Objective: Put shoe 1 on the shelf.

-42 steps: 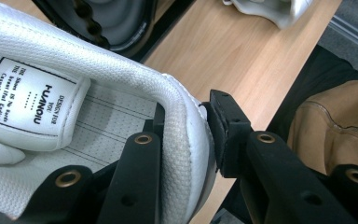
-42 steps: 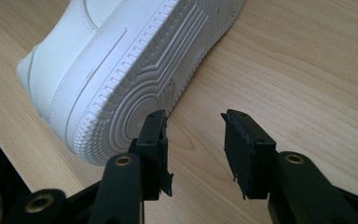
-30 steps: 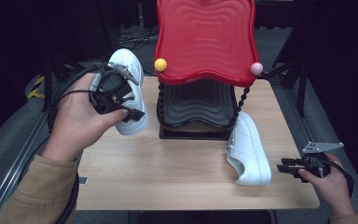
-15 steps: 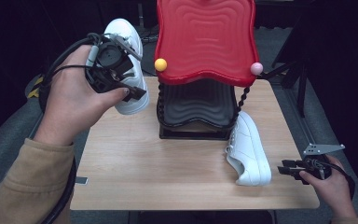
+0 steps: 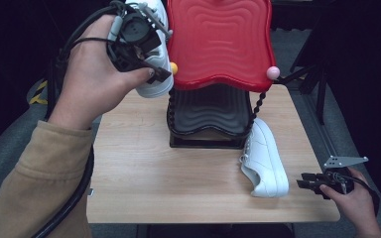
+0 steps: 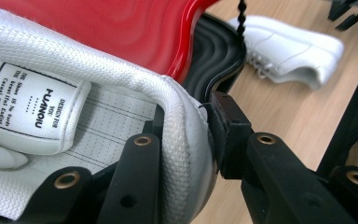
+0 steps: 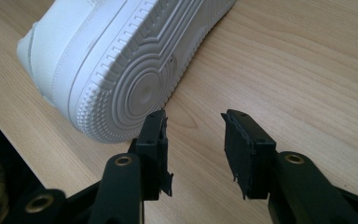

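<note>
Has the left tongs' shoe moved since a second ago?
Yes. The left tongs have carried the shoe up the high view: it was beside the rack's black lower tray and now sits alongside the red top tray.

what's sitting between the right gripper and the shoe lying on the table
Nothing: in the right gripper view, only bare wood table separates the open right gripper from the sole of the shoe.

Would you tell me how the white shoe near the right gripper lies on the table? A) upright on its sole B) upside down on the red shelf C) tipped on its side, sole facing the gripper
C: the shoe turns its tread toward the right gripper.
</note>
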